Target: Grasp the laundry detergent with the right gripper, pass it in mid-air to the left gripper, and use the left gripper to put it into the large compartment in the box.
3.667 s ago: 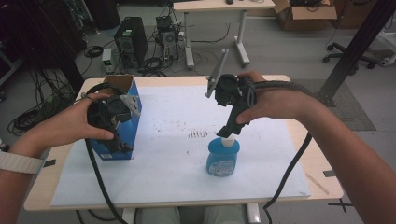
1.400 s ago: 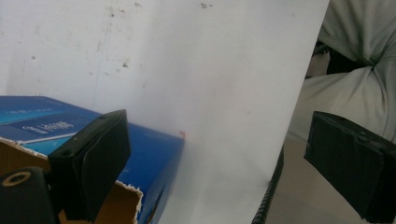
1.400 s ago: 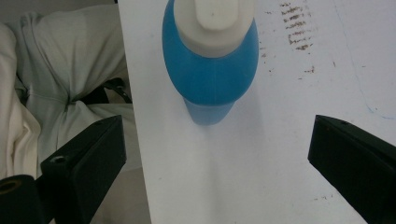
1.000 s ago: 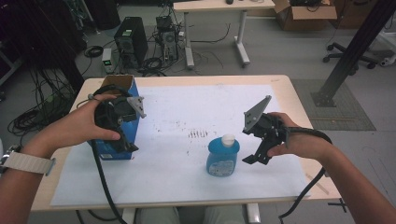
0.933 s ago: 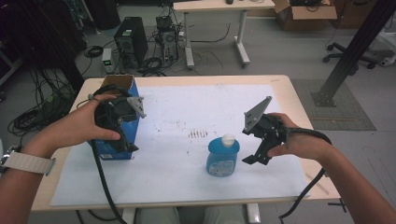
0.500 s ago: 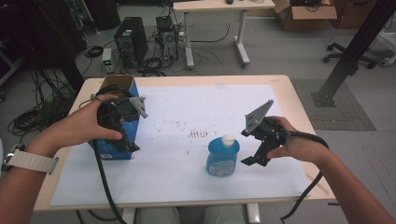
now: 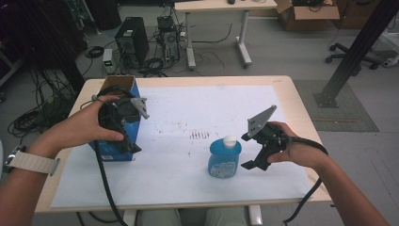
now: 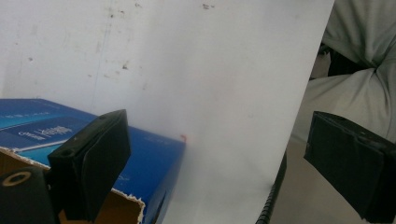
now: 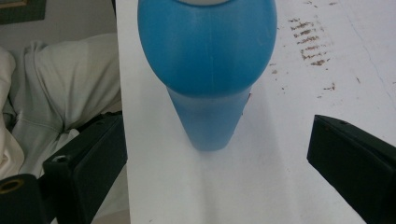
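Standing upright on the white sheet [image 7: 188, 117] near the front edge of the table [image 7: 291, 99]: one blue bottle [image 7: 224, 157] with a white cap, right of centre. Brown smudges mark the sheet just behind it. Nothing lies between bottle and tool.

Right gripper [image 7: 249, 150]: just beside the bottle on its right, not touching; jaws spread wide, levelled at the bottle's side. In the right gripper view the bottle [image 9: 208, 70] sits centred between the two black jaws with open sheet on either side. Right hand [image 7: 294, 148] wraps the handle from behind, forearm entering from the lower right, cable looping below the wrist.

Blue cardboard box [image 7: 121, 120]: open-topped, at the left edge of the sheet, well apart from the bottle.

Left gripper [image 7: 127, 141]: held over the box's near side, jaws wide apart, one jaw over the box rim in the left gripper view, gripping nothing. Left hand [image 7: 91, 127] clasps it; a pale watch strap [image 7: 33, 162] circles the wrist.
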